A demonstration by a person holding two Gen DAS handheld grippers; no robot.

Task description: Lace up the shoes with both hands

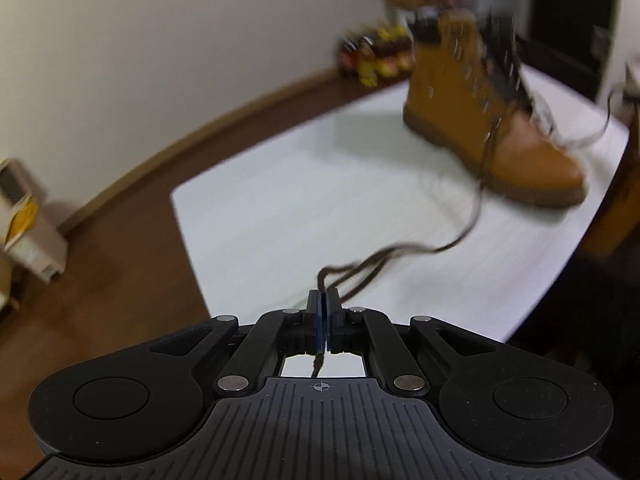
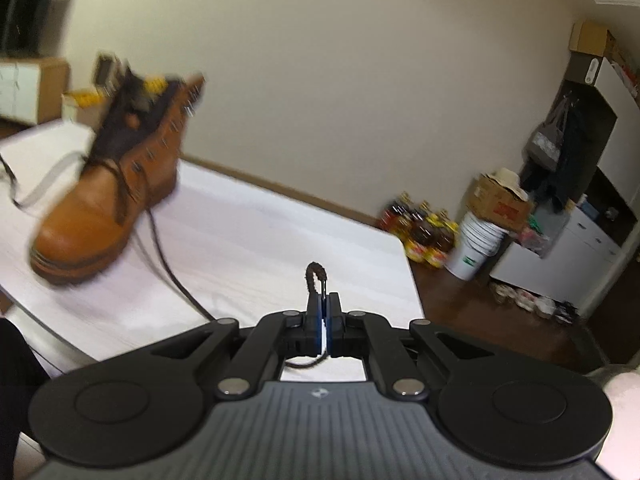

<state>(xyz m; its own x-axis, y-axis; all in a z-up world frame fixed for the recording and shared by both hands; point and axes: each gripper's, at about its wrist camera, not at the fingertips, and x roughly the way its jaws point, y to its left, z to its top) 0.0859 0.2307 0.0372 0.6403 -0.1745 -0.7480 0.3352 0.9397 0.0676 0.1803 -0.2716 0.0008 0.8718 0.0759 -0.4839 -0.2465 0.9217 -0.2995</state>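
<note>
A white table [image 2: 248,240] fills the middle of the room, with brown floor around it and clutter along the far wall: bottles [image 2: 424,232], a white bucket [image 2: 476,248], a cardboard box [image 2: 500,200].

On the table stands the tan boot [image 1: 492,120], upright on its sole, tongue open, well apart from both tools. The pictures are blurred, so I cannot tell how many eyelets are already threaded.

Two dark lace ends run from the boot across the tabletop. The left lace end [image 1: 400,252] trails slack, in a loose curve, to the left gripper [image 1: 323,300], whose jaws are clamped together on it. The right lace end [image 2: 168,264] leads to the right gripper [image 2: 323,304], whose jaws are likewise pinched shut on it, a short loop [image 2: 316,276] poking out past the tips.

To my eye the step is drawing both ends out to take up slack. Doing it well means pulling evenly on both sides, away from the boot and slightly up, so the boot does not tip or slide, and keeping each pinch firm, since thin cord slips easily.
</note>
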